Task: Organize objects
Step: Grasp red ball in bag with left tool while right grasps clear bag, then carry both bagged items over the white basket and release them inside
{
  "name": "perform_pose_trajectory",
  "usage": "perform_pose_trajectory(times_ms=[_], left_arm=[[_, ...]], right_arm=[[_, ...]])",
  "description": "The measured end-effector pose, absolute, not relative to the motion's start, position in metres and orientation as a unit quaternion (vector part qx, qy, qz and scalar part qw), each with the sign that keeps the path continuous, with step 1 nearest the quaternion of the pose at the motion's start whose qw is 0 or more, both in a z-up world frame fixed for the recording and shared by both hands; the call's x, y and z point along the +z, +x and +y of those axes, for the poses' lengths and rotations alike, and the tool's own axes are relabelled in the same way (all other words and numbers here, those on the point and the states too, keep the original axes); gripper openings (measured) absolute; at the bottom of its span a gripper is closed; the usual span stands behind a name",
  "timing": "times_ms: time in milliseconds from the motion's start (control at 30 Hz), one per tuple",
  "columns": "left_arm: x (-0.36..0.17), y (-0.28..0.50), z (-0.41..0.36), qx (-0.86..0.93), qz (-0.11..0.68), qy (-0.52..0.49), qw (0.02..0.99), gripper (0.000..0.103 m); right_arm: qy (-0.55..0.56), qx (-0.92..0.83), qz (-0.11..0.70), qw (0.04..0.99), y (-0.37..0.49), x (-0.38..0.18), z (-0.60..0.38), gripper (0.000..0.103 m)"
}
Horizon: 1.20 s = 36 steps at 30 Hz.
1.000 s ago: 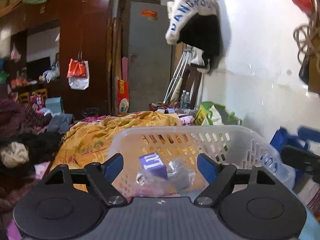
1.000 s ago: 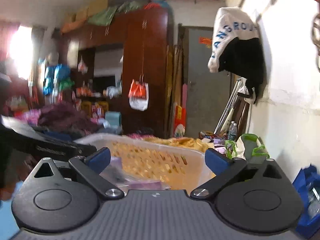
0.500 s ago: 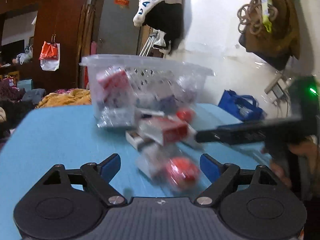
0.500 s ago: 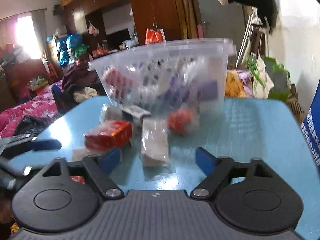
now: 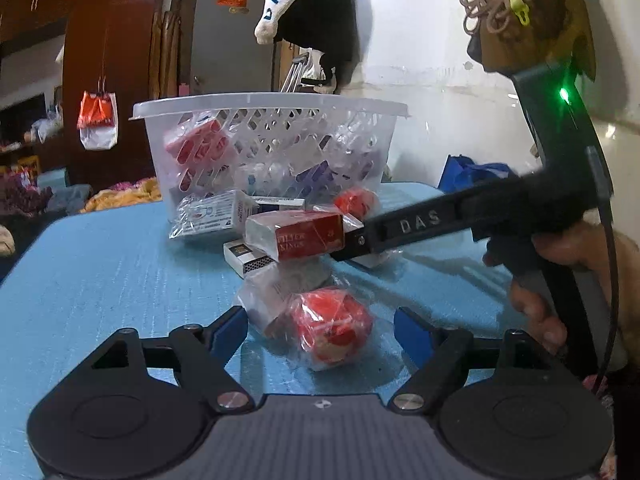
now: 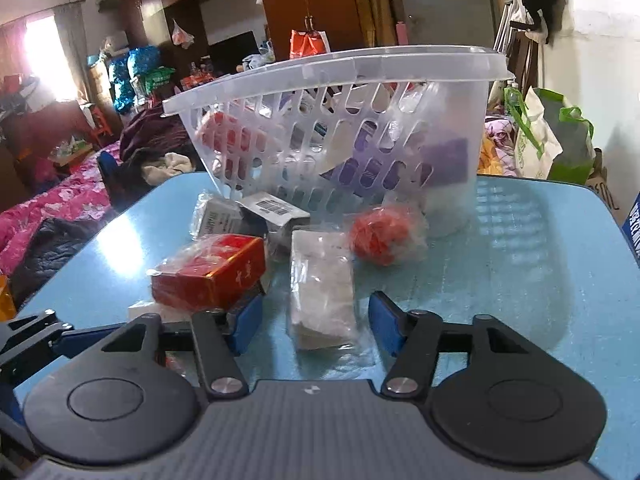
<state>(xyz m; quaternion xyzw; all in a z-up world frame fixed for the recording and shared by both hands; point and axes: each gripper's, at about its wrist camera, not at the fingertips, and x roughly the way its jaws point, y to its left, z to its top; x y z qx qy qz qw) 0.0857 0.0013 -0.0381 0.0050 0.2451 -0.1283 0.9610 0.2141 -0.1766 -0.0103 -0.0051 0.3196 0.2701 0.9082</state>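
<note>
Basket [image 5: 268, 110], white plastic w/ slotted walls, sits at the far side of your blue table [image 5: 100, 264]; in the right wrist view it leans, rim [image 6: 340, 68] tipped toward the cam. Inside you can make out a red pack and purple packs thru the slots.

Loose stuff lies in front of the basket, all on the table:
- red wrapped ball [image 5: 332, 330] in clear plastic, nearest your left gripper [image 5: 320, 334], lying btwn its blue pads.
- pale bagged packet [image 6: 322, 288], flat, btwn the pads of your right gripper [image 6: 316, 324].
- red box [image 5: 298, 236], foil end showing, resting on top of a white matchbox-type pack [image 5: 248, 256].
- 2nd red wrapped ball [image 6: 382, 236] close to the basket wall.
- a bagged white box [image 5: 212, 216] and a barcoded dark box [image 6: 276, 210] right at the basket foot.

Left gripper: jaws apart, just been closing in; ball sits btwn them but pads don't press it, gap visible on the right side.

Right gripper: jaws apart too, just been closing a lot; packet btwn them, clear gap both sides, no grip. In the left wrist view its black finger [image 5: 400, 232] reaches in from the right beside the red box, w/ your hand [image 5: 560, 272] on the handle; can't tell if it touches the box.
</note>
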Motion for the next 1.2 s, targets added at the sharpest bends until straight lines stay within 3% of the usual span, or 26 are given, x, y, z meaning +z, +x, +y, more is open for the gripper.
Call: perform_pose_trajectory(times_ms=[100, 200, 500, 933, 1200], left_arm=[[-0.040, 0.083, -0.003, -0.115, 0.243, 0.019, 0.963, 0.065], [-0.039, 0.079, 0.006, -0.128, 0.240, -0.002, 0.962, 0.046], [-0.036, 0.068, 0.038, -0.122, 0.207, -0.025, 0.970, 0.046], [-0.028, 0.062, 0.056, -0.111, 0.165, -0.037, 0.979, 0.046], [-0.024, 0.058, 0.059, -0.113, 0.151, -0.038, 0.981, 0.047]], right_arm=[[-0.001, 0.262, 0.319, 0.911, 0.213, -0.010, -0.180, 0.045], [0.000, 0.259, 0.316, 0.913, 0.213, -0.010, -0.183, 0.044], [-0.009, 0.265, 0.283, 0.922, 0.197, -0.003, -0.181, 0.041], [0.003, 0.243, 0.149, 0.958, 0.160, 0.013, -0.191, 0.041], [-0.001, 0.243, 0.132, 0.961, 0.159, 0.014, -0.187, 0.041]])
